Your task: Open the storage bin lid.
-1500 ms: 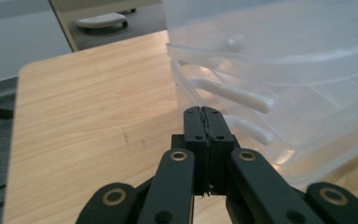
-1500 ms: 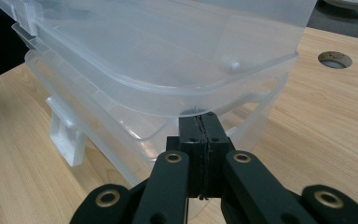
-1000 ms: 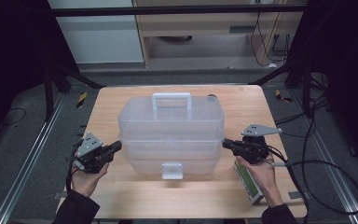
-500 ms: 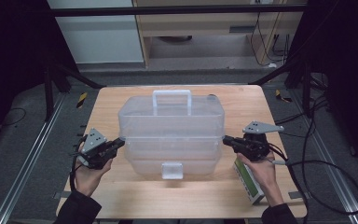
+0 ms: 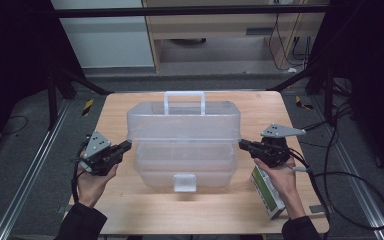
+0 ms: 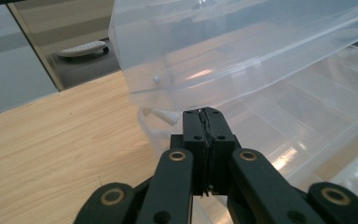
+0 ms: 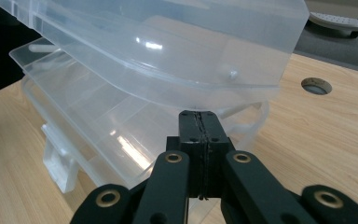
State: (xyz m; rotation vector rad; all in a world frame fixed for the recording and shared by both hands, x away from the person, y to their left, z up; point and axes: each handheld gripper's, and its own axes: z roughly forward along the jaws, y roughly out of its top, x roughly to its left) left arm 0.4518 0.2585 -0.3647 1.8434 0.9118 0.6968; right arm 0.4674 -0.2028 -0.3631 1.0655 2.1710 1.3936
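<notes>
A clear plastic storage box (image 5: pixel 182 167) stands mid-table, its latch (image 5: pixel 185 182) facing me. Its lid (image 5: pixel 182 120), with a white handle (image 5: pixel 184 97), is tilted up at the front, showing the divided tray inside. My left gripper (image 5: pixel 127 145) is shut with nothing in it, its tip touching under the lid's left end. My right gripper (image 5: pixel 241 144) is shut likewise under the right end. In the left gripper view the closed jaws (image 6: pixel 204 112) sit just below the lid rim (image 6: pixel 168 93). In the right gripper view the tip (image 7: pixel 199 114) meets the lid edge (image 7: pixel 242 88).
A green and white carton (image 5: pixel 267 192) lies on the wooden table (image 5: pixel 130 210) under my right wrist. A round cable hole (image 7: pixel 316 85) is in the tabletop behind the box. Cables trail off the right edge.
Both grippers have risen and moved slightly away from me, and the lid's front edge has lifted higher off the box with them.
</notes>
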